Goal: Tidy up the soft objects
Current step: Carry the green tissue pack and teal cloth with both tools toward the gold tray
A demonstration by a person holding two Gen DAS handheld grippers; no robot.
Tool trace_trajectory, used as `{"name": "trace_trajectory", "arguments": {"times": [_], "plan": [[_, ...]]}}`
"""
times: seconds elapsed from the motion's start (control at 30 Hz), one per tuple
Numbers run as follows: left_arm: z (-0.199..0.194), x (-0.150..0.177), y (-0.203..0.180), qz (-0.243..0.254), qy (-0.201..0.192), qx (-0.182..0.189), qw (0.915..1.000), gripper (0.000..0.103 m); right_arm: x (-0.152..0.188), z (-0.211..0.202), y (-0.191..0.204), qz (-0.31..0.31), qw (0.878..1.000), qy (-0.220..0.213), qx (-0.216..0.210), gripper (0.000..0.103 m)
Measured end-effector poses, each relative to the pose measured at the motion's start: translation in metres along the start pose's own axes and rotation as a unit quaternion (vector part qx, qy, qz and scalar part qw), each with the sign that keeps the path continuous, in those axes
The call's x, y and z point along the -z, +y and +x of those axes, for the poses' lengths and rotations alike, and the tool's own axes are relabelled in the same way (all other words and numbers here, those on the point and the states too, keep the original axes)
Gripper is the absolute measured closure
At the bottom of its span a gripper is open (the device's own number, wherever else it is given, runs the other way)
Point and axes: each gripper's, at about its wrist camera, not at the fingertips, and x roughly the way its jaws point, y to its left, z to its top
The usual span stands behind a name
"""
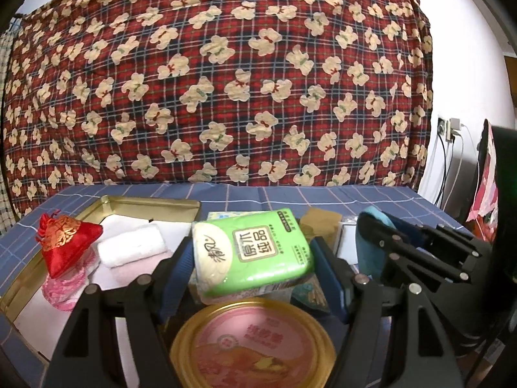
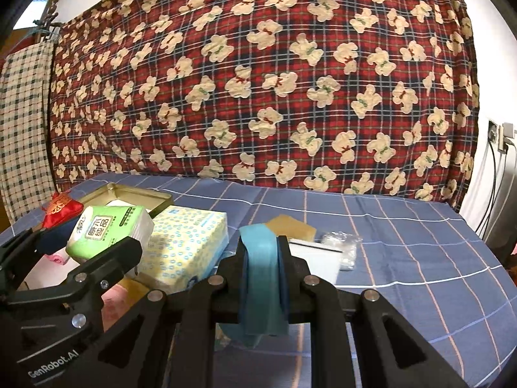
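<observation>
My left gripper (image 1: 253, 258) is shut on a green tissue pack (image 1: 252, 255) and holds it above the table; the pack also shows in the right wrist view (image 2: 106, 232). My right gripper (image 2: 261, 252) is shut on a folded blue cloth (image 2: 260, 278), seen from the left wrist view (image 1: 371, 239) too. A gold tin tray (image 1: 168, 205) at the left holds a rolled white towel (image 1: 132, 247), a red embroidered pouch (image 1: 66, 242) and a pink fabric item (image 1: 63, 291).
A yellow patterned tissue box (image 2: 184, 245) sits on the blue checked tablecloth (image 2: 404, 252). A round gold tin lid (image 1: 252, 342) lies below my left gripper. A white box (image 2: 320, 258), a brown item (image 2: 290, 224) and clear plastic wrap (image 2: 342, 242) lie mid-table. A bear-print quilt (image 1: 226, 80) hangs behind.
</observation>
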Motion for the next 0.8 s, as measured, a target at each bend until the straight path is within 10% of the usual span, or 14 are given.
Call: {"name": "trace_trajectory", "arguments": {"times": [0.8], "plan": [[-0.008,-0.001,0.043,-0.028,0.005,-0.001,0.9996,0.031,-0.011,0.012,0.041,-0.019,0.999,0.01,-0.035,0.086]]}}
